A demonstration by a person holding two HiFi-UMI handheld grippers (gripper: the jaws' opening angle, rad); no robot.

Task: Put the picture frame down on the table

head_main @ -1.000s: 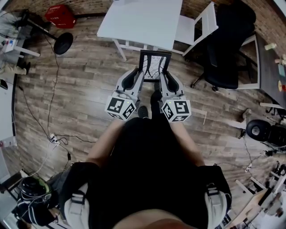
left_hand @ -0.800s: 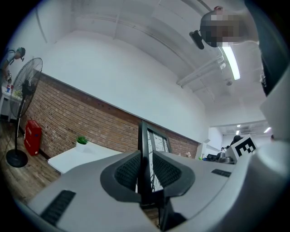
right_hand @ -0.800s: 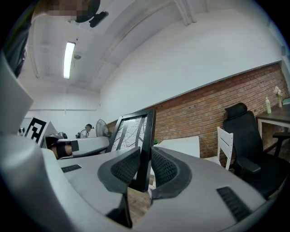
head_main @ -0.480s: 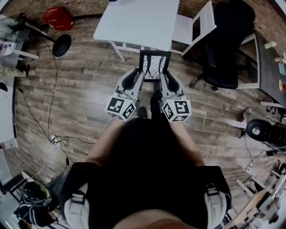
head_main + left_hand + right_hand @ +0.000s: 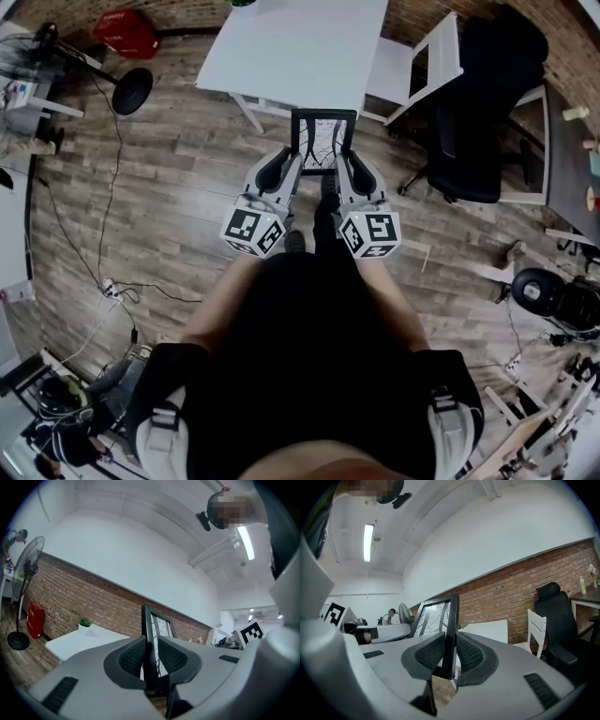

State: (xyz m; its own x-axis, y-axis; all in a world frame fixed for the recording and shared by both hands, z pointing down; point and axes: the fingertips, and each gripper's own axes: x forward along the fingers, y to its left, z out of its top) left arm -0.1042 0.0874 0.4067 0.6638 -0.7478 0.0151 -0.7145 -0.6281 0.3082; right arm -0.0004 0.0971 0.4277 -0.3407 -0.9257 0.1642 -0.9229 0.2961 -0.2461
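Observation:
A black picture frame (image 5: 323,141) with a branch print stands upright in the air between my two grippers, just short of the white table (image 5: 291,47). My left gripper (image 5: 296,161) is shut on the frame's left side; its pads clamp the black edge (image 5: 149,644) in the left gripper view. My right gripper (image 5: 343,161) is shut on the frame's right side, where the pads press the edge (image 5: 450,634) in the right gripper view. The print (image 5: 431,616) faces me.
A white chair (image 5: 417,61) and a black office chair (image 5: 483,103) stand right of the table. A small potted plant (image 5: 84,623) sits on the table's far corner. A fan stand (image 5: 131,89) and a red box (image 5: 127,33) are at the left. Cables lie on the wooden floor (image 5: 169,206).
Both grippers have carried the frame forward toward the white table, which now lies closer under the frame's top edge. The grip on the frame is the same.

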